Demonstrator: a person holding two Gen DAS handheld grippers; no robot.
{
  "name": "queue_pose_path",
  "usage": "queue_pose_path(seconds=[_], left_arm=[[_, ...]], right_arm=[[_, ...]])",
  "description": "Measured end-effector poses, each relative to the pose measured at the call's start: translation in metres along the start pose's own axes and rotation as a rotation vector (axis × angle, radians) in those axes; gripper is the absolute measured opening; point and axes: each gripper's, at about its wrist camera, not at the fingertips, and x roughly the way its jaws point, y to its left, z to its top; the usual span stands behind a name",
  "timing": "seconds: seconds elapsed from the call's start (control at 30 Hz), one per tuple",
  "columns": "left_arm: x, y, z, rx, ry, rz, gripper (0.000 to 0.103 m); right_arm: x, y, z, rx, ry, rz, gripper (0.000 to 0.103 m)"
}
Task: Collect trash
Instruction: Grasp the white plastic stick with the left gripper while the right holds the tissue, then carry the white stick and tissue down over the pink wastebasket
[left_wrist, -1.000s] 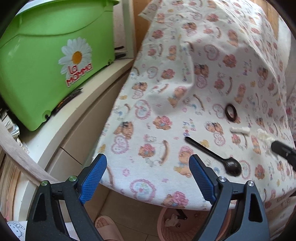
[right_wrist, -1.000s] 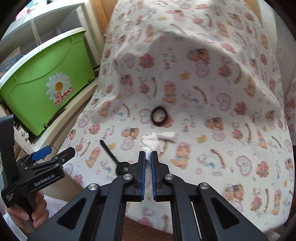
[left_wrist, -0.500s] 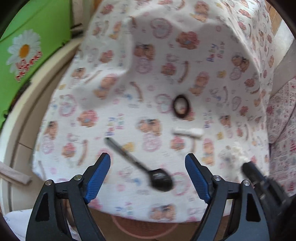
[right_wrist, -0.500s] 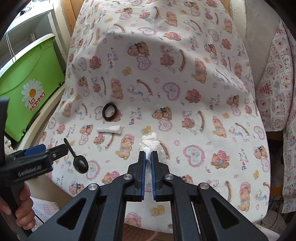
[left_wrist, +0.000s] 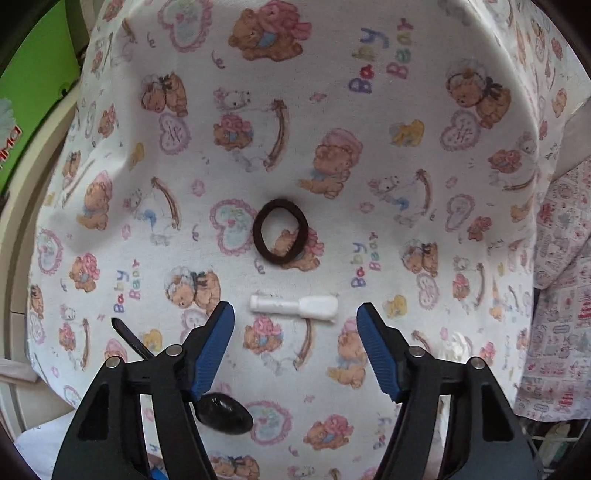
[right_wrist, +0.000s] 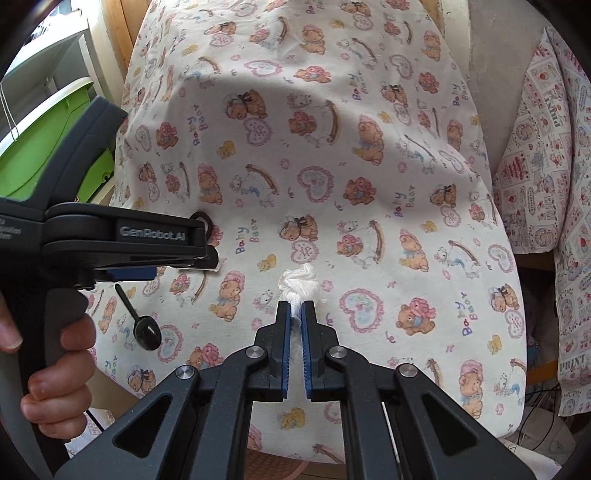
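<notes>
The crumpled tissue (right_wrist: 298, 285) is clamped between the closed jaws of the right gripper (right_wrist: 296, 309) above the bear-print cloth (right_wrist: 369, 155). The left gripper (left_wrist: 295, 314), jaws part open and just narrowing, holds nothing; the white tube (left_wrist: 293, 305) lies on the cloth just beyond its fingertips.

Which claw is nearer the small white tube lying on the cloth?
Left. The left claw hangs right over the white tube, jaws just closing, nothing between them. The right claw, off to the side, is shut on a tissue wad.
</notes>
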Motion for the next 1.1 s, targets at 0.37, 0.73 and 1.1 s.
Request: queue_pose_path(seconds=[0.37,0.73,1.1], left_arm=[[0.01,-0.037,-0.005,0.06,-0.055,0.09,0.05],[-0.033,-0.031,-0.035,0.127,-0.161,0.043,0.049],[-0.087,0.018,-0.073,0.171,-0.333,0.02,0.049]], right_arm=[[-0.003,-0.004,-0.003,-0.011,-0.008,-0.016,0.007],[-0.006,-0.002,-0.003,-0.014,-0.017,-0.008,0.007],[-0.021,0.016,-0.007,-0.063,-0.077,0.038,0.007]])
